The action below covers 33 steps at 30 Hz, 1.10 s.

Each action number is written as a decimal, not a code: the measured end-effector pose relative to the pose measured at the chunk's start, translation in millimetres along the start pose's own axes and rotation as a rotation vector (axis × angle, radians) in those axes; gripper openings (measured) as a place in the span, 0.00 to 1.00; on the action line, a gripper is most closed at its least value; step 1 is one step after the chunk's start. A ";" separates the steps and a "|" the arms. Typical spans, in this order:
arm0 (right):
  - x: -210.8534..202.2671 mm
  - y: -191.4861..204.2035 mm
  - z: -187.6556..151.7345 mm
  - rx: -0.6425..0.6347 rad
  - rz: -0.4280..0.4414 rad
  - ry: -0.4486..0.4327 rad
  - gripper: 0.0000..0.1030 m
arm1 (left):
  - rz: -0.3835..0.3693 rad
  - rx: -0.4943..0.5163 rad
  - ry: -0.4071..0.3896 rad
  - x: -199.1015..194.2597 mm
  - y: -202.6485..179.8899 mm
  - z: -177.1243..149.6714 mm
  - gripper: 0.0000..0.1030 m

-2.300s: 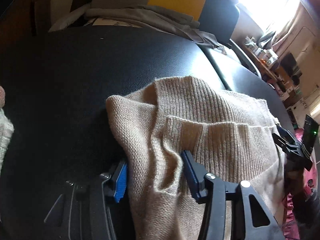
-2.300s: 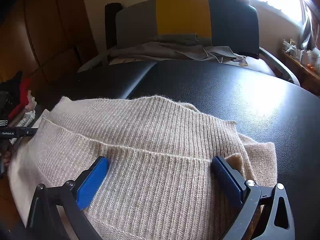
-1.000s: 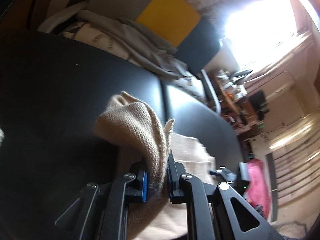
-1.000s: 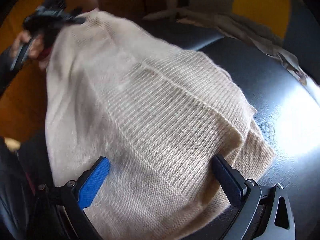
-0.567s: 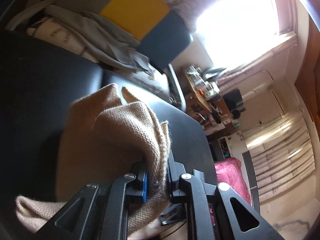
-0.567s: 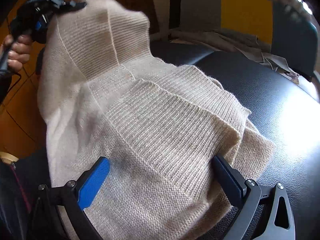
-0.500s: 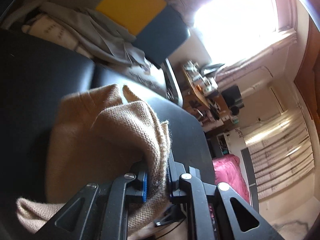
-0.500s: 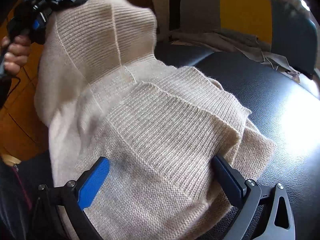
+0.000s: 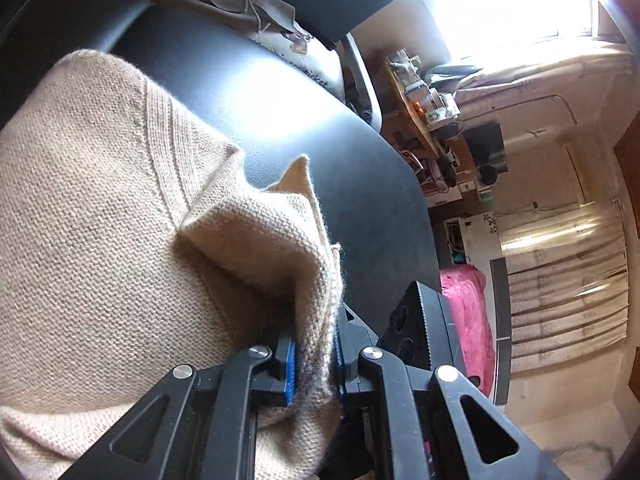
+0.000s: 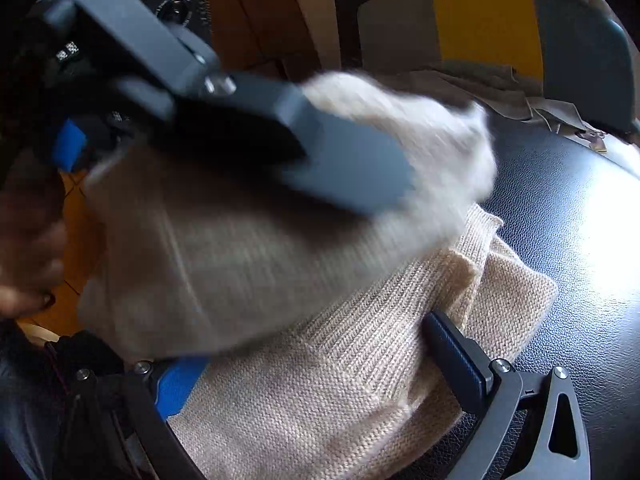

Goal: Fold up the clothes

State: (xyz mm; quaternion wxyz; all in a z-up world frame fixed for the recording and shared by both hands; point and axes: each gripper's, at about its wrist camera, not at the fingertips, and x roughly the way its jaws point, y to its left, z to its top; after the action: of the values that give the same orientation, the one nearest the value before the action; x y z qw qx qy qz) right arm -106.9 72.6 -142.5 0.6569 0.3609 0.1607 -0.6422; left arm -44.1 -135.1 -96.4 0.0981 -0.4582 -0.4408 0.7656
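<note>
Nearest the right-wrist camera, the right gripper point(image 10: 320, 364) has its fingers wide apart, resting over the lower part of the beige sweater point(image 10: 320, 392), which lies on the black table point(image 10: 580, 220). Nothing is pinched there; at most the spread fingers press the cloth down. That is the first risk: if the folded half drags on the lower layers, the whole pile can slide or bunch, since an unclosed gripper gives little hold on soft knit.

Just beyond, the left gripper point(image 9: 314, 364) is clamped tight on a bunched edge of the sweater, several layers squeezed between its blue pads point(image 9: 289, 368). In the right view it appears blurred, carrying that lifted part across and above the flat portion. The bite looks narrow and close to the edge, so the knit could slip out partway through the fold, or only some of the layers may be held and the rest sag out of line. A crooked landing would leave the fold skewed, with a corner poking out.

Farther off, a chair point(image 10: 500, 32) with grey cloth point(image 10: 480, 84) piled on it sits at the table's far side, well apart from the work.
</note>
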 end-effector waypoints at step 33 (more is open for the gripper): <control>-117.3 106.7 -36.2 0.019 -0.041 -0.006 1.00 | 0.074 0.100 -0.250 -179.2 81.5 -53.1 0.24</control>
State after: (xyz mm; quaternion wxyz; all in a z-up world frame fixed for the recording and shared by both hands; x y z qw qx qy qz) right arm -9.8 173.5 -59.7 0.6407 0.3619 0.1600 -0.6579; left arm 118.9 -251.6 -58.7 0.0370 -0.3695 -0.3938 0.8409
